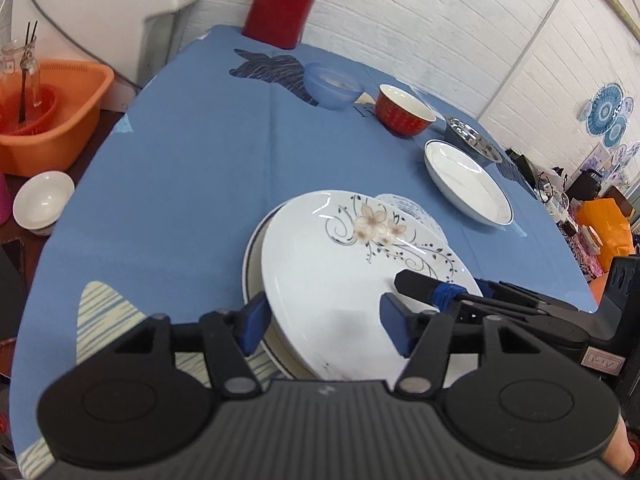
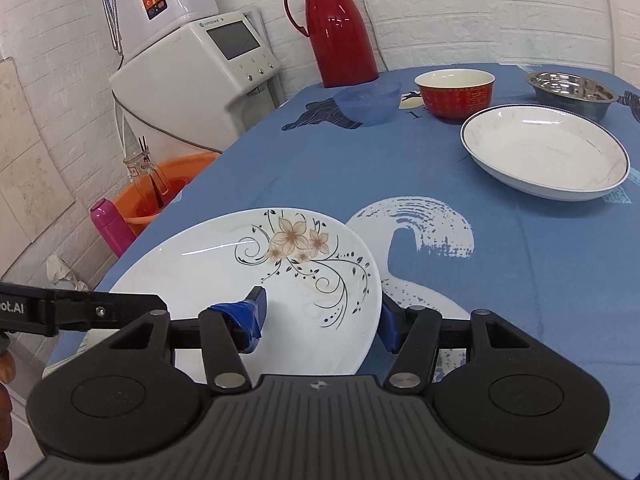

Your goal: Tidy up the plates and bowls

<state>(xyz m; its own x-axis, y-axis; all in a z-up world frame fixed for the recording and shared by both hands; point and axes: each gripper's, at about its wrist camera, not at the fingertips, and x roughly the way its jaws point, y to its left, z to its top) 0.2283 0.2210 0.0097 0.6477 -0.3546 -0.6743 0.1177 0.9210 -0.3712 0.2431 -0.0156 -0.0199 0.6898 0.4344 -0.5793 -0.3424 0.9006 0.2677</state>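
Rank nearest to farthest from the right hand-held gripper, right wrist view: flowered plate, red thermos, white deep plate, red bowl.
1. flowered plate, between the right hand-held gripper fingers.
2. white deep plate, right, mid-table.
3. red bowl, behind it.
4. red thermos, far edge by the wall.

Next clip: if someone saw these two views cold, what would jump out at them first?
Most likely the white floral plate near the table's front edge, tilted over another dish, with both grippers working on it: the right gripper straddles its rim, the left gripper sits at its near edge. Next, the red thermos at the far end by the white brick wall, and the red bowl between a blue plastic bowl and a steel bowl.
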